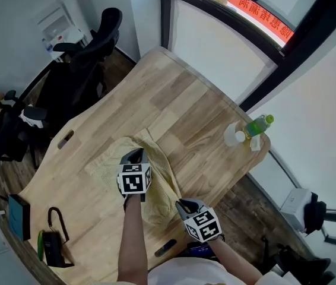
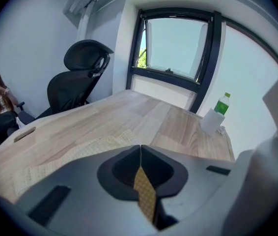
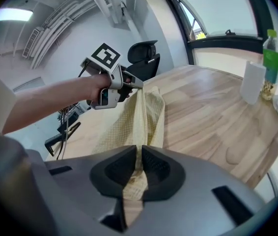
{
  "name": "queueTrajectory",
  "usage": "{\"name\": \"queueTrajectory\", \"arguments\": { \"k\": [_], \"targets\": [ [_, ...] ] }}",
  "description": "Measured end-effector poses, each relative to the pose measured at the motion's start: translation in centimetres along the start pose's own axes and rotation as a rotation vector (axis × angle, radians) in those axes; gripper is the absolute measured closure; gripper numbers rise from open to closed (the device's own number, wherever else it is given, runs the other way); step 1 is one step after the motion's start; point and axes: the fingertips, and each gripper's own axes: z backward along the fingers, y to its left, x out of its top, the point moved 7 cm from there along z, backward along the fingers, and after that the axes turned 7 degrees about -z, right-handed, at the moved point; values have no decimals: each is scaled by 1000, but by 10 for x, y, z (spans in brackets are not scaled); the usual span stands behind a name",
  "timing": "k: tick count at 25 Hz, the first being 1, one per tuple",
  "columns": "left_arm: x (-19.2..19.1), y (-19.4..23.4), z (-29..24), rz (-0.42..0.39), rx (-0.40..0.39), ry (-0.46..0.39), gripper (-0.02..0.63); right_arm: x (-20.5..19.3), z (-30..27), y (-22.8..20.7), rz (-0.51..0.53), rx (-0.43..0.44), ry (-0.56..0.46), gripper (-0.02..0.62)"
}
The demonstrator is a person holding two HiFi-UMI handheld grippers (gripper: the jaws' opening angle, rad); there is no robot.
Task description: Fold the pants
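**Two Tongs Pinch the Yellow Pants Over the Table**

A person stands at the near edge of a big wooden table [image 1: 186, 105] and holds a set of tongs in each hand. The yellow pants [image 1: 163, 177] are on the near half of the table, right in front of the person. Part of the pants lies flat on the wood. One edge is lifted up off the table.

The left tongs [image 1: 137, 154] are clenched tight on that lifted edge. A thin strip of yellow cloth is squeezed between the two jaws. The right tongs [image 1: 182, 205] are closer to the table's near edge. They are clamped on the pants too, with a fold of yellow cloth between their dark pads. The cloth hangs like a little curtain from the left tongs down to the right tongs.

At the table's far right corner stand a green bottle [image 1: 259, 125] and a white cup [image 1: 235, 136], side by side. A black clip thing [image 1: 53, 242] sits at the table's near left end. A black chair [image 1: 94, 43] waits past the table's far left side.
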Motion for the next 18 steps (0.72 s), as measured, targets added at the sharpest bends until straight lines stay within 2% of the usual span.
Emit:
{"name": "queueTrajectory", "arguments": {
  "k": [5, 7, 10, 12, 18],
  "targets": [
    [-19, -9, -32, -1, -13, 87, 593, -11, -10, -20, -7, -146, 41, 561],
    [-30, -9, -41, 4, -6, 141, 592, -16, -16, -27, -33, -174, 68, 560],
    [-38, -7, -46, 28, -6, 165, 573, -20, -20, -34, -89, -160, 90, 557],
    [-36, -7, -49, 31, -16, 166, 571, -17, -23, -36, -83, -144, 102, 557],
    [-35, -10, -55, -69, -40, 170, 554, -16, -26, -34, -51, -129, 124, 557]
  ]
}}
